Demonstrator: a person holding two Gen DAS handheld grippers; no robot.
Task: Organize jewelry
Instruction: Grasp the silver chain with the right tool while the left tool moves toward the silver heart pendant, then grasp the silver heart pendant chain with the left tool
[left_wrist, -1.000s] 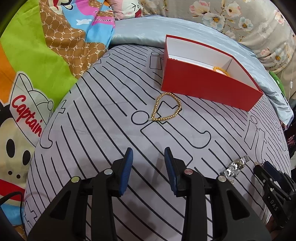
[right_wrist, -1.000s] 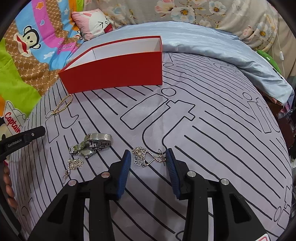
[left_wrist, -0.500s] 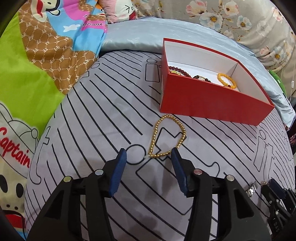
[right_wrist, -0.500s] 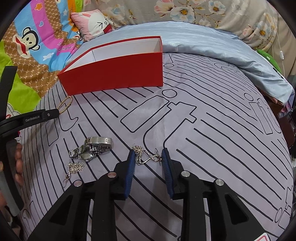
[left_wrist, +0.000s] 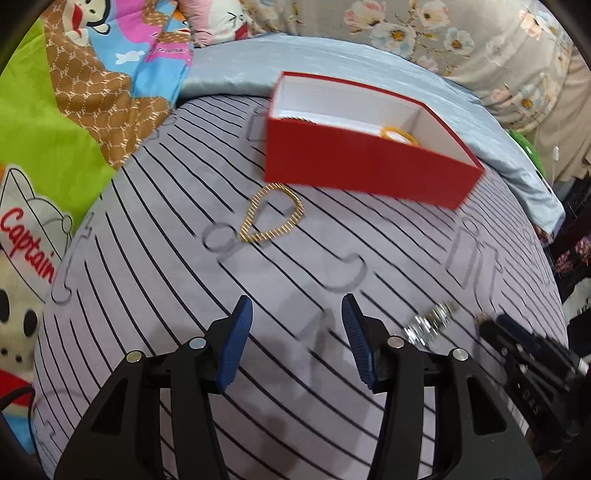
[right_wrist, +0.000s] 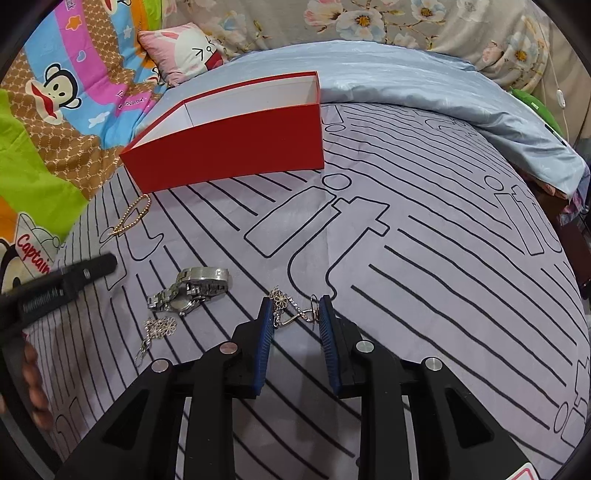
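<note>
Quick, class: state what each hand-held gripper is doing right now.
Left hand-held gripper: open, holding nothing.
Right hand-held gripper: open around the silver flower earring, not shut on it.

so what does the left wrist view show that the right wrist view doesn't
Only the left wrist view looks into the red box, where a yellow bracelet lies on the white floor.

Only the right wrist view shows the silver flower earring lying between the right tool's open fingers, and a second flower earring beside the silver watch.

Both show the box, the gold bead bracelet on the striped grey bedspread just in front of it, the watch, and each other's tool. The left tool is open and empty.
</note>
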